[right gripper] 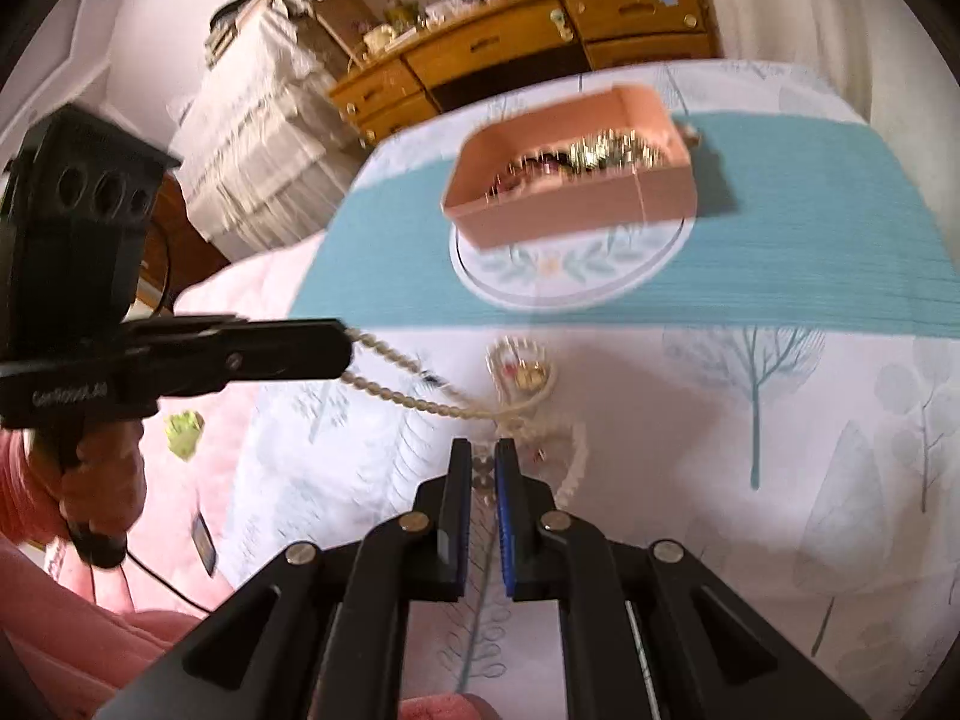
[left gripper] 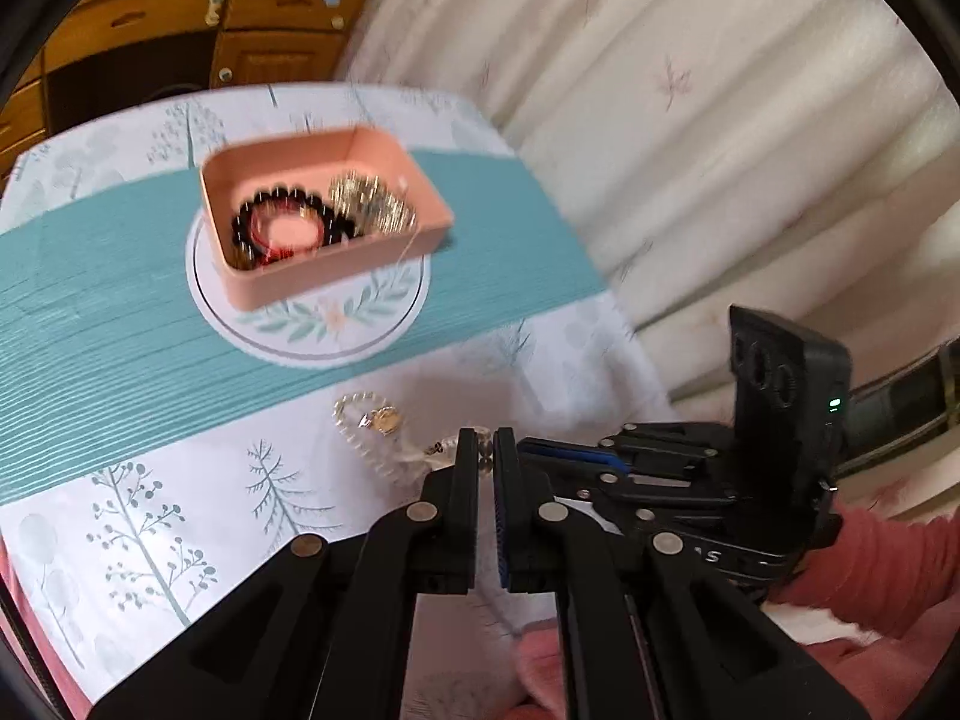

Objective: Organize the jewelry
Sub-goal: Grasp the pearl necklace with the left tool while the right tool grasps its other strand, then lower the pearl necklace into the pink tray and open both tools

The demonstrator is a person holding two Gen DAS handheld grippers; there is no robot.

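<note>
In the right wrist view, the left gripper point(right gripper: 347, 343) is clenched on one end of the pearl necklace point(right gripper: 414, 393), which runs right to a tangle with a gold pendant point(right gripper: 528, 375) on the surface point(right gripper: 780, 420). The right gripper point(right gripper: 483, 468) is clamped on beads there. Beyond, the pink box point(right gripper: 576, 204) holds more jewelry.

Both my wrist views are bright, evenly lit by soft daylight. Motion blur smears the pink box point(right gripper: 570, 180) and curtain point(left gripper: 660, 90). Fisheye edges bend and darken.
</note>
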